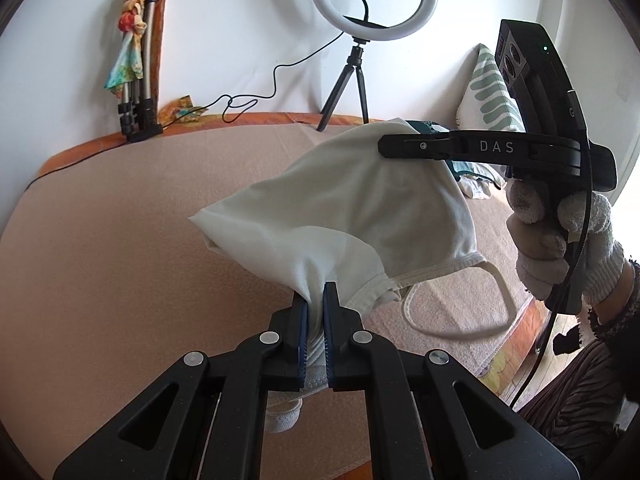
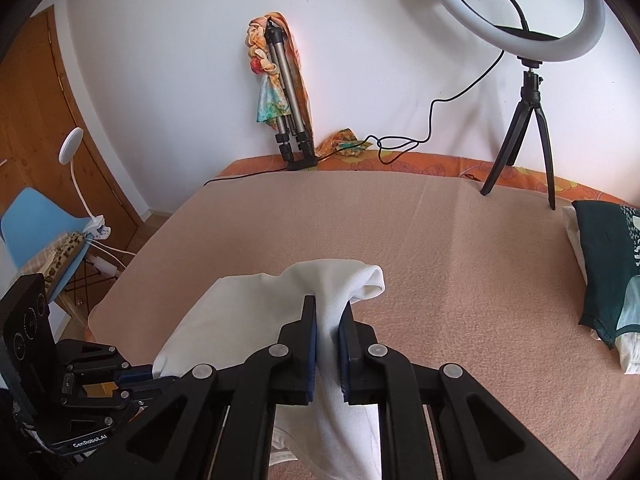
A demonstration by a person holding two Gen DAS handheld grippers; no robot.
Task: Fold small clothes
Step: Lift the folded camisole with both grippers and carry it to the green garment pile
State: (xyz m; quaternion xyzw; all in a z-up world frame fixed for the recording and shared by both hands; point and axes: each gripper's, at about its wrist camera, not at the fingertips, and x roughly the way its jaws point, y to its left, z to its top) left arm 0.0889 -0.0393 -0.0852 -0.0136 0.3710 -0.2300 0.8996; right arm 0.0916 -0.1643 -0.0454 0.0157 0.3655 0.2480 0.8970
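Note:
A small white garment with ribbed straps hangs in the air above the pink blanket, stretched between both grippers. My left gripper is shut on its lower edge, cloth bunched between the blue pads. At the right of the left wrist view, the right gripper clamps the garment's far upper corner, held by a gloved hand. In the right wrist view, my right gripper is shut on a fold of the white garment, and the left gripper grips its other end at lower left.
A ring light on a black tripod and a folded tripod draped with colourful cloth stand at the bed's far edge, with a black cable between them. Dark green and white clothes lie at the right. A blue chair stands left of the bed.

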